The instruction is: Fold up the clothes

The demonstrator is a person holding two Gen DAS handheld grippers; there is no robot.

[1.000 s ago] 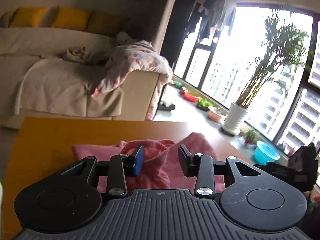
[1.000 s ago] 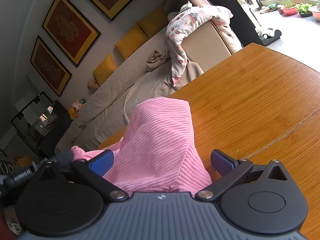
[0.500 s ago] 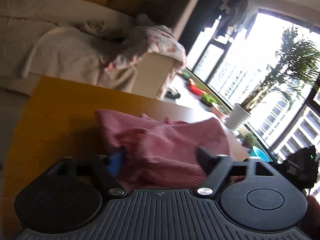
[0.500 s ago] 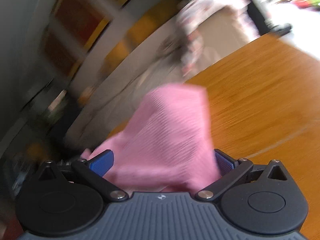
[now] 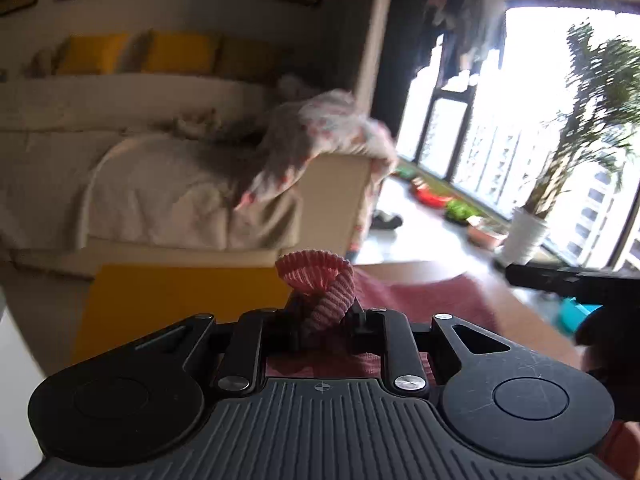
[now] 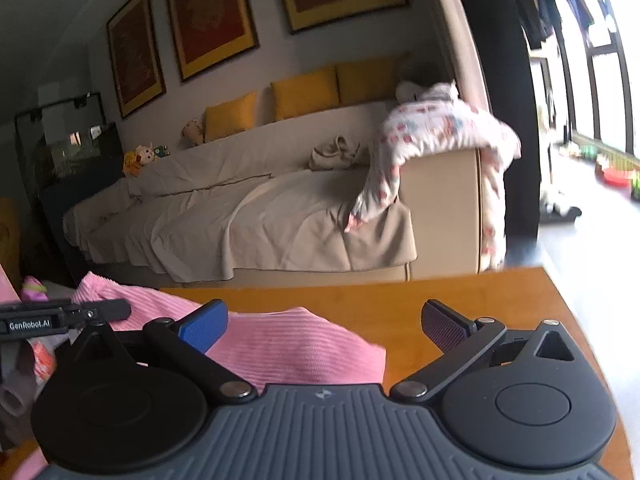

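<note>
Since the earlier frame, our left gripper point(image 5: 323, 322) has closed on the pink garment point(image 5: 320, 280), bunching it for folding; our right gripper point(image 6: 324, 322) stays wide open, empty.

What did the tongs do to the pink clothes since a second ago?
The left tongs, open a second ago, closed on a bunched fold of the pink ribbed knit garment and hold it pinched. The right tongs swung round from a tilted view to level. They stayed open over the garment, which is still on the orange-brown wooden table.
</note>
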